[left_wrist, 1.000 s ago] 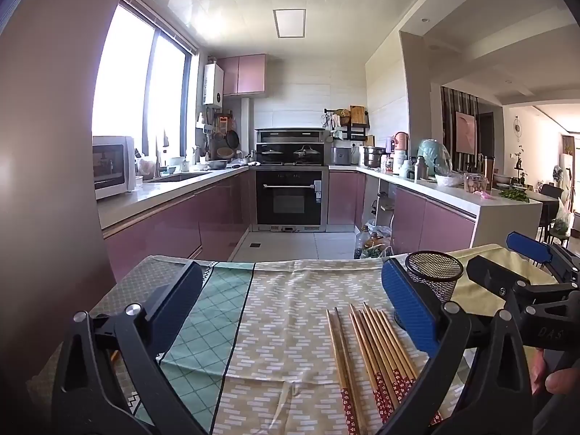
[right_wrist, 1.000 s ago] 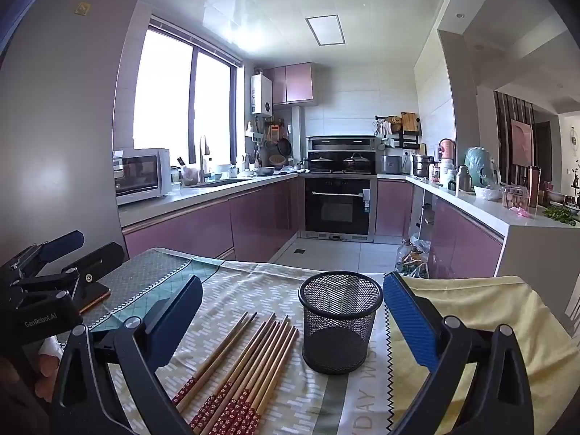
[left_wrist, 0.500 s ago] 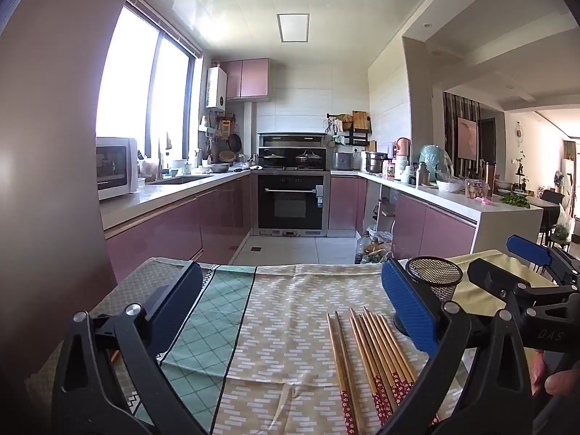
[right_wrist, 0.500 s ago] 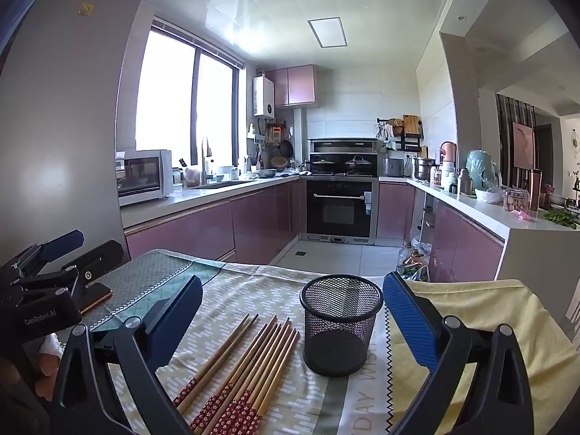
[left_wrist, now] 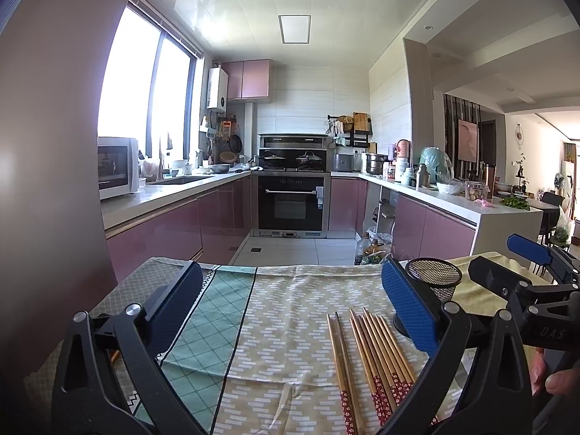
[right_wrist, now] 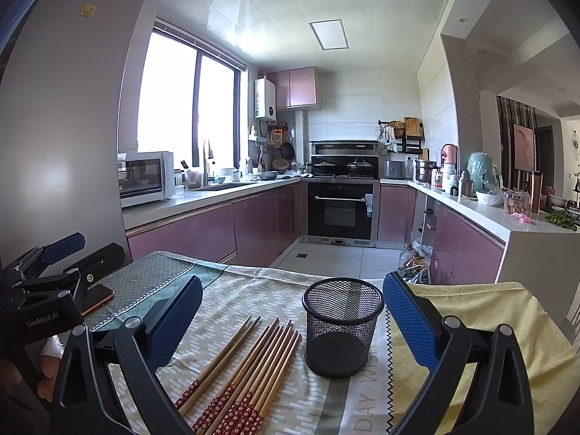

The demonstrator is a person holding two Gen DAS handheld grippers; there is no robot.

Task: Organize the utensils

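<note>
Both tools are spread wide and carry nothing: my left gripper (left_wrist: 291, 302) hovers above the patterned cloth (left_wrist: 290, 311), kept clear of the work, I judge, until I choose a pick. Just right of it the chopsticks (right_wrist: 250, 366) lie flat in a near-parallel row, red ends toward me — easy to pinch singly — with the mesh cup (right_wrist: 342, 326) upright just beside their tips. My right gripper (right_wrist: 291, 317) frames that cup, empty and waiting.
</note>
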